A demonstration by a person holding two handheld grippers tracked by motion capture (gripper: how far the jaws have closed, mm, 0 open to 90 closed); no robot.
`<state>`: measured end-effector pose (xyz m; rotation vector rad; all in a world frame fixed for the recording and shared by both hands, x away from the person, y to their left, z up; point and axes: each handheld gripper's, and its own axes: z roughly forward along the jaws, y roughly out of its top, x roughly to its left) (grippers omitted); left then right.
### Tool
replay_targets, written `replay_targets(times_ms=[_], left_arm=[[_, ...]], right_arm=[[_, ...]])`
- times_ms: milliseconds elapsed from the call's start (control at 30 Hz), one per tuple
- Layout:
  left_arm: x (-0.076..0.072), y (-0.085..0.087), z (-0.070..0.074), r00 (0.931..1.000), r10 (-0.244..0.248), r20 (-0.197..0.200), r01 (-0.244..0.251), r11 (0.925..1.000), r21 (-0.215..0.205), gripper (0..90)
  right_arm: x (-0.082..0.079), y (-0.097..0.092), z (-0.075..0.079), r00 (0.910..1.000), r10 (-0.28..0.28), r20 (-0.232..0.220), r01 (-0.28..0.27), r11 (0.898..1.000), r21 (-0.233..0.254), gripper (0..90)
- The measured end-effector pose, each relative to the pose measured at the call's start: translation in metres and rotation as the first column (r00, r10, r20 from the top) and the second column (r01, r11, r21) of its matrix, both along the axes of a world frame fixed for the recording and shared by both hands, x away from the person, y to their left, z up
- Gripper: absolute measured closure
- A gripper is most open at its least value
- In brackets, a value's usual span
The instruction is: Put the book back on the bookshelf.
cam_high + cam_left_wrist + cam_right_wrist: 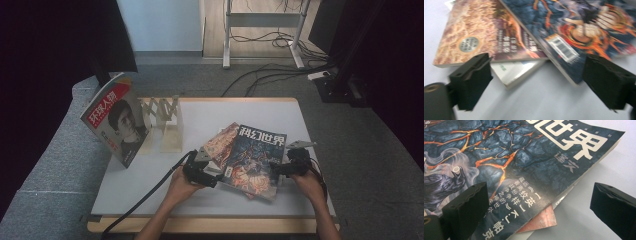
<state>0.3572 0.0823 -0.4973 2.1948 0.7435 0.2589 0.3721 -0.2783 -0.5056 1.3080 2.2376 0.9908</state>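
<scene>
Right gripper (541, 212) jaws wide apart, nothing pressed between. Dark lava-pattern magazine (506, 157) lies flat on white bench (614, 162), its corner and edge between jaws, left jaw over cover. Reddish book corner (541, 221) pokes out beneath magazine edge.

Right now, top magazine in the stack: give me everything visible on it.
The top magazine is a glossy softcover with a dark blue-black cover, orange lava cracks, large pale Chinese title characters and a barcode label. It lies flat, face up and askew on two other magazines on the white table. The left gripper and right gripper sit at its opposite edges, jaws open on both; neither grips it.
</scene>
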Motion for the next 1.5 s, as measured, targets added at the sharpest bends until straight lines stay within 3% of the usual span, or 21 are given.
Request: replay_targets(times_ms=[167, 367, 600, 933, 1000, 1200, 1500], left_arm=[[0.007, -0.002, -0.010, 0.9988, 0.028, -0.041, -0.027, 0.9992, 0.031, 0.6], [0.007, -0.005, -0.014, 0.9967, 0.015, -0.080, -0.016, 0.9998, -0.012, 0.0], [0.005, -0.006, -0.017, 0.9989, 0.008, -0.047, -0.008, 1.0000, 0.005, 0.0], [0.006, -0.001, -0.025, 0.9955, 0.024, -0.092, -0.029, 0.9982, -0.052, 0.0], [0.006, -0.002, -0.025, 0.9959, 0.026, -0.086, -0.030, 0.9984, -0.047, 0.0], [0.008, -0.002, -0.027, 0.9925, 0.030, -0.119, -0.035, 0.9988, -0.036, 0.0], [0.006, -0.005, -0.028, 0.9935, 0.037, -0.108, -0.038, 0.9993, -0.005, 0.0]], right_arm=[[0.000, 0.000, 0.001, 1.0000, 0.005, -0.004, -0.005, 1.000, -0.007, 1.7], [0.001, 0.003, 0.002, 0.9999, 0.010, -0.009, -0.010, 1.000, -0.011, 1.7], [0.001, 0.004, 0.001, 0.9998, 0.012, -0.019, -0.012, 1.000, -0.003, 0.0], [0.002, 0.002, 0.000, 0.9997, -0.004, -0.023, 0.004, 1.000, 0.005, 0.0], [0.002, 0.003, 0.000, 0.9997, -0.003, -0.024, 0.003, 1.000, 0.004, 0.0], [0.004, 0.002, 0.000, 0.9996, -0.008, -0.026, 0.008, 1.000, 0.006, 0.0], [0.013, -0.002, 0.000, 0.9991, -0.019, -0.039, 0.020, 0.999, 0.037, 0.0]])
